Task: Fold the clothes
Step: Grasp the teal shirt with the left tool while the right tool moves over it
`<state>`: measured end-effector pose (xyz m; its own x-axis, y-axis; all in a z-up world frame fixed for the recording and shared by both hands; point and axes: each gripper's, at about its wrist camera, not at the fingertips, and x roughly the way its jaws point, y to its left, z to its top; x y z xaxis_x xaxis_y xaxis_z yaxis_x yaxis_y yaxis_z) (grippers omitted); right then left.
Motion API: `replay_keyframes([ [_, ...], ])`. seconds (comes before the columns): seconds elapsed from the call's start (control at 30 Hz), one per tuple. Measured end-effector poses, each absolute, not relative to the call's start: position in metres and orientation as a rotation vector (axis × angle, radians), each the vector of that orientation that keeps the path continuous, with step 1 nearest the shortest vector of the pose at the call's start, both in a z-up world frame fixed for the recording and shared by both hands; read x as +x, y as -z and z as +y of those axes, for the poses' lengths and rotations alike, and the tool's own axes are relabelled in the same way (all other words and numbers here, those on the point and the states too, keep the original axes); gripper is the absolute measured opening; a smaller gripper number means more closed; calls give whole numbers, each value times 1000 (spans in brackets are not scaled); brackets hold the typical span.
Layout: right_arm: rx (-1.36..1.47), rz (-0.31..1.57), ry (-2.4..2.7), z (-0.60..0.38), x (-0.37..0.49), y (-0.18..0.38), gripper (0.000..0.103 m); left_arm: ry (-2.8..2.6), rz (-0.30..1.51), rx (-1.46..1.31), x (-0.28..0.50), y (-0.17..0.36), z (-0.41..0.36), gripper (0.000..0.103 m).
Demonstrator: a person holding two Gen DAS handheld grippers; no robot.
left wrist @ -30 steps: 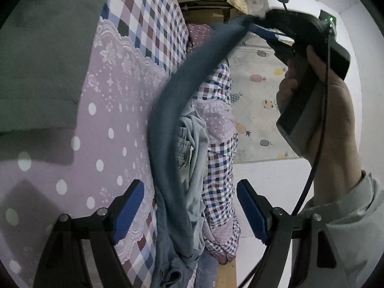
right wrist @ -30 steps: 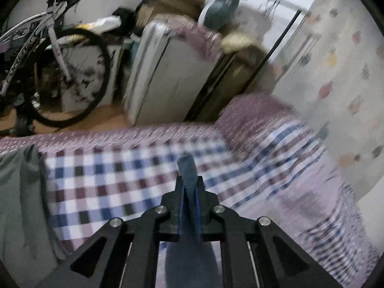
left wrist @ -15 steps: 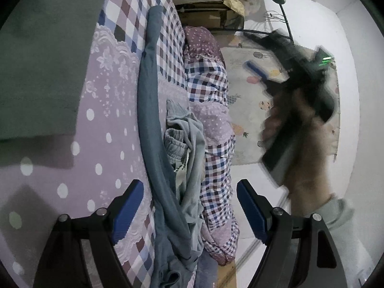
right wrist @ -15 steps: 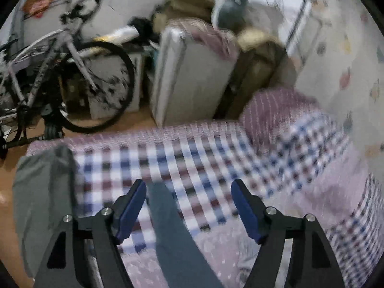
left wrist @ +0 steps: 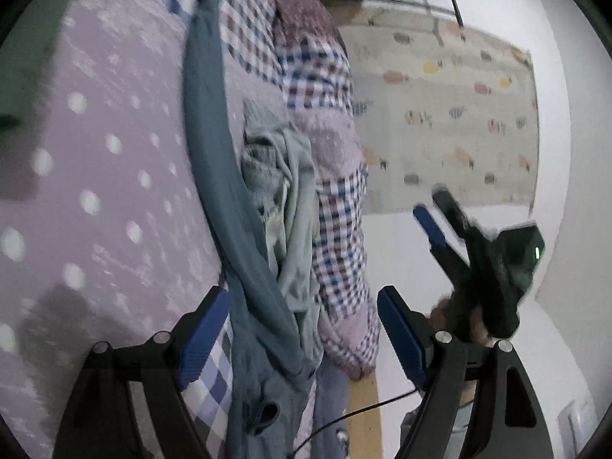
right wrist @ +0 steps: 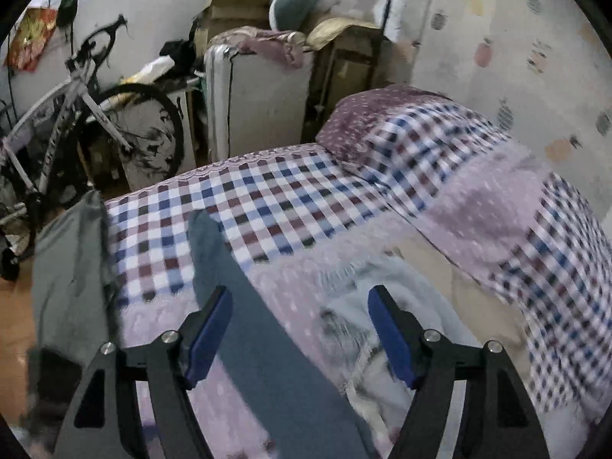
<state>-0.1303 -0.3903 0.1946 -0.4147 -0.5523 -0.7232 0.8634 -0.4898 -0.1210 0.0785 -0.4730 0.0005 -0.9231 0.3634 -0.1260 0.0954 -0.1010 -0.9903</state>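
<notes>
Dark blue-grey garment lies stretched in a long strip on the bed beside a crumpled pale garment, apparently laid out for folding; left gripper and right gripper both have jaws spread, pinching nothing.

Your blue garment is soft, matt knit cloth lying smooth down the middle of the right wrist view. Right of it, the pale garment is thin, crumpled cloth with a ribbed band. Under both, the bedcover is matt woven cotton, checked and dotted, with a lace strip. At far left the grey cloth looks thick and dull. Your gripper pads are smooth blue rubber or plastic on matt black plastic arms with shiny metal screws. At upper left, the bicycle has a glossy metal frame. At lower centre of the left view, the bed edge is bare wood.
</notes>
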Motion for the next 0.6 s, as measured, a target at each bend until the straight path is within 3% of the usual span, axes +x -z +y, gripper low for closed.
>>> replay_keyframes([
  [0.27, 878, 626, 1947, -231, -95, -176, 77, -2198, -1531, -727, 47, -42, -419, 83],
  [0.47, 932, 377, 2261, -90, -96, -169, 77, -2162, -1327, -917, 28, -47, -371, 81],
  [0.6, 863, 132, 2520, 6, -82, -186, 77, -2167, -1203, -1080, 20, -40, -347, 73],
])
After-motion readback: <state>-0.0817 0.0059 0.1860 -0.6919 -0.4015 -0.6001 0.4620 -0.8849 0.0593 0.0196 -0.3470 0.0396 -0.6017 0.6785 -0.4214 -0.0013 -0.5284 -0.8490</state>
